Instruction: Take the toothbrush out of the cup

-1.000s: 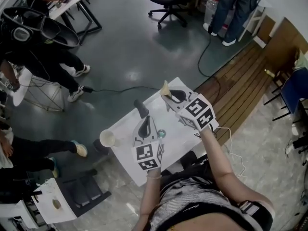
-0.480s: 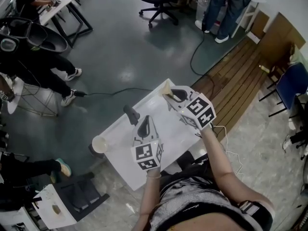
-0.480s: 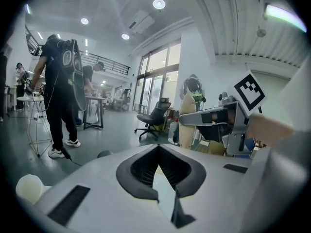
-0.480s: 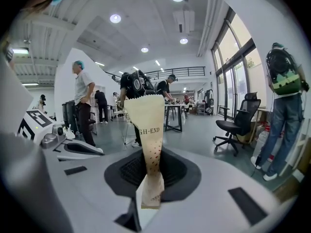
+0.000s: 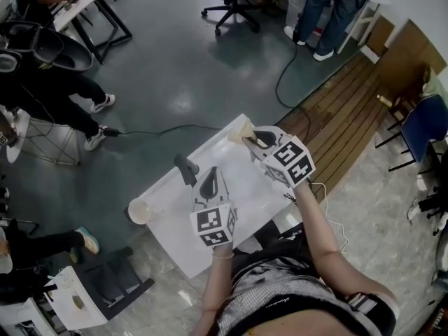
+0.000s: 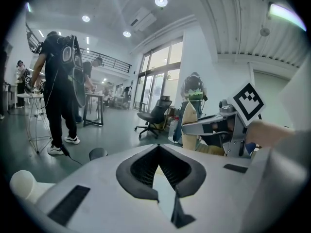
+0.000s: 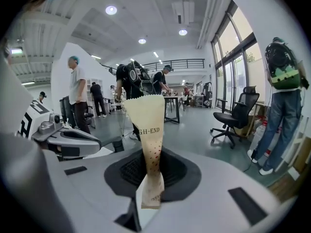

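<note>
1. While the right gripper (image 5: 246, 138) is clenched on the toothbrush (image 7: 150, 130), which is sealed in a cream wrapper, the packet stands upright between its jaws above the far edge of the white table (image 5: 246, 187)
2. The paper cup (image 5: 140, 211) sits at the table's left corner, well apart from the toothbrush
3. The left gripper (image 5: 211, 176) hovers over the table, its jaws pressed together on nothing

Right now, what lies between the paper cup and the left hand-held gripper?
Only bare white tabletop separates the paper cup from the left hand-held gripper, as the head view shows.
</note>
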Demonstrator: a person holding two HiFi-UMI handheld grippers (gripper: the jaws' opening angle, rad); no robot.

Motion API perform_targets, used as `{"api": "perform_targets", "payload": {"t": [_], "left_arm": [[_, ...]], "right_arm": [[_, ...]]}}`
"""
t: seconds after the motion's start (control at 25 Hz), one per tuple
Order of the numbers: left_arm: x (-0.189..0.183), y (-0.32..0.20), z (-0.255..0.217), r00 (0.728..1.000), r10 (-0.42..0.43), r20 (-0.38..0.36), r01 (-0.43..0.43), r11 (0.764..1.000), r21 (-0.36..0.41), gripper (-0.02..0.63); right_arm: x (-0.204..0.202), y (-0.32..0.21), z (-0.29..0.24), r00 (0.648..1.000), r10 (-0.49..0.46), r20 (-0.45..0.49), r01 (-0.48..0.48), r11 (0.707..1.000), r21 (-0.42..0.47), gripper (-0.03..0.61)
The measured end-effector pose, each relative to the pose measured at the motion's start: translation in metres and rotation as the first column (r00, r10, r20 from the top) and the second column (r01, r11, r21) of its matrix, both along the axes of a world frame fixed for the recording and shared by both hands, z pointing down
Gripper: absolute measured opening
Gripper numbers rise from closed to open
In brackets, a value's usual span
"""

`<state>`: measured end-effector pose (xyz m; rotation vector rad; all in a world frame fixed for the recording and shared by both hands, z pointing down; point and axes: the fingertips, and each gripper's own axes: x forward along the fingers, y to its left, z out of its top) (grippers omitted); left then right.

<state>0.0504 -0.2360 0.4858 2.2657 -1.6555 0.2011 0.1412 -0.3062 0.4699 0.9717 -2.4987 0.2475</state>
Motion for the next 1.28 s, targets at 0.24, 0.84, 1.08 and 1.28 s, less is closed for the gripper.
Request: {"api": "perform_targets", "payload": {"t": [0.24, 0.84, 1.08, 1.28], "left_arm": [[0.008, -0.008, 0.006, 1.0, -0.002, 0.001, 0.002, 1.0, -0.015, 0.005], [0.013, -0.024, 0.025, 1.0, -0.013, 0.0, 0.013, 0.998, -0.06, 0.005], [0.016, -0.025, 0.029, 1.0, -0.014, 0.003, 0.014, 0.997, -0.079, 0.005], [0.015, -0.027, 0.033, 1.0, -0.021, 0.005, 0.022, 0.996, -0.089, 0.005]], "right_arm": [[0.012, -0.009, 0.029, 1.0, 0.002, -0.029, -0.004, 0.998, -0.058, 0.1], [0.03, -0.024, 0.1, 0.995, -0.012, -0.096, -0.007, 0.981, -0.194, 0.1], [0.037, -0.028, 0.129, 0.992, -0.003, -0.125, -0.028, 0.97, -0.24, 0.1], [0.038, -0.033, 0.145, 0.99, 0.004, -0.14, -0.039, 0.968, -0.248, 0.1]]}}
